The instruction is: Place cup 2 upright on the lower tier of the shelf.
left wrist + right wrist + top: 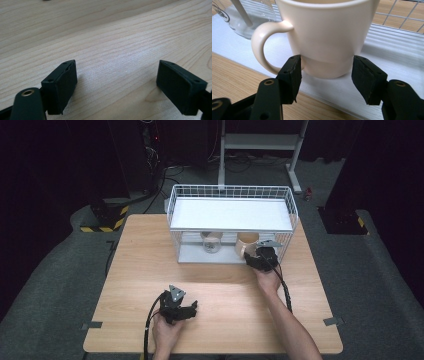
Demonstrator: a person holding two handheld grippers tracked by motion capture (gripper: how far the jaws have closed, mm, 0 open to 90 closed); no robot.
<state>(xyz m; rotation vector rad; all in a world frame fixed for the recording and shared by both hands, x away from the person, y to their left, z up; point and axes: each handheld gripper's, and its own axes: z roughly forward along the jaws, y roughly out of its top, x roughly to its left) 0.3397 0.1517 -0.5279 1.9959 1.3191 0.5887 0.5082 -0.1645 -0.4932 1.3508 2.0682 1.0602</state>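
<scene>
A cream mug (327,37) stands upright on the white lower shelf (399,57) of a wire rack (232,191), handle to the left in the right gripper view. My right gripper (325,67) is shut on the mug's base, one black jaw on each side. In the high view the mug (247,241) is at the shelf's right front, and the right gripper (251,253) reaches into the rack's open front. My left gripper (193,308) rests low over the wooden table (220,285) near its front edge. Its jaws (116,75) stand open with nothing between them.
A clear glass (212,243) with a stick in it stands on the lower shelf left of the mug, and shows as the glass (249,17) close to the handle. The rack's white upper shelf (230,215) roofs both. Bare tabletop (112,37) lies around the left gripper.
</scene>
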